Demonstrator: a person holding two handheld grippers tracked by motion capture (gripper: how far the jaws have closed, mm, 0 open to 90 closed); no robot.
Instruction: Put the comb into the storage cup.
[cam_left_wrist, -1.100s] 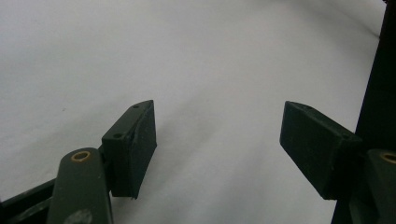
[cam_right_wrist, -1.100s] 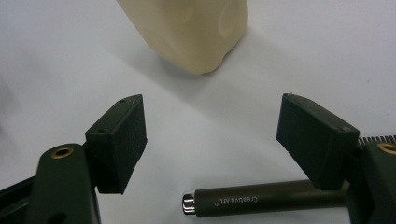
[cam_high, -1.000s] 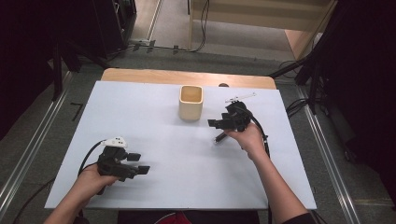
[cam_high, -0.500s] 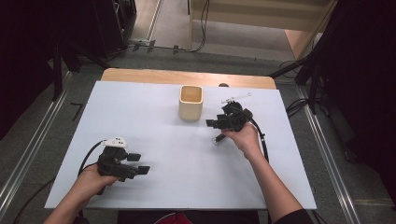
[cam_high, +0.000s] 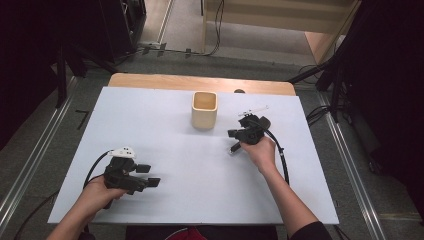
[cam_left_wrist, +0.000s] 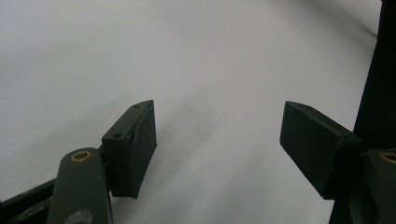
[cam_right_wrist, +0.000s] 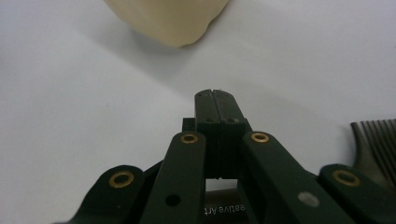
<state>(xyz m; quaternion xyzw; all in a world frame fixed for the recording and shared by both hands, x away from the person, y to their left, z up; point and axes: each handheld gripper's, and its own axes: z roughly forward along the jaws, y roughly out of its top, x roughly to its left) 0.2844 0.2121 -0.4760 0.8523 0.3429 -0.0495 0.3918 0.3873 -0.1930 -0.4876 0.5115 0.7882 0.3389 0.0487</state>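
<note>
High view: both tongs idle over the desk (cam_high: 165, 115), cup untouched.

Left tongs (cam_high: 145, 175) sit low at the near-left of the desk, jaws spread wide with nothing but bare white surface between them, per the left gripper view (cam_left_wrist: 219, 140); reads as parked, out of the way. Right tongs (cam_high: 234, 134) are pressed fully together with nothing visible between the pads (right gripper view (cam_right_wrist: 217, 100)), tip aimed at the cream cup (cam_high: 204, 109), which stands just ahead and apart from them. My guess: lining up on the cup, no contact yet. Cup is upright, open-topped, squarish with rounded corners, matte, looks empty. Dark comb (cam_right_wrist: 378, 144) lies on the desk just beside the right tongs. A thin white item (cam_high: 252, 111) lies just beyond them; can't tell what it is.
</note>
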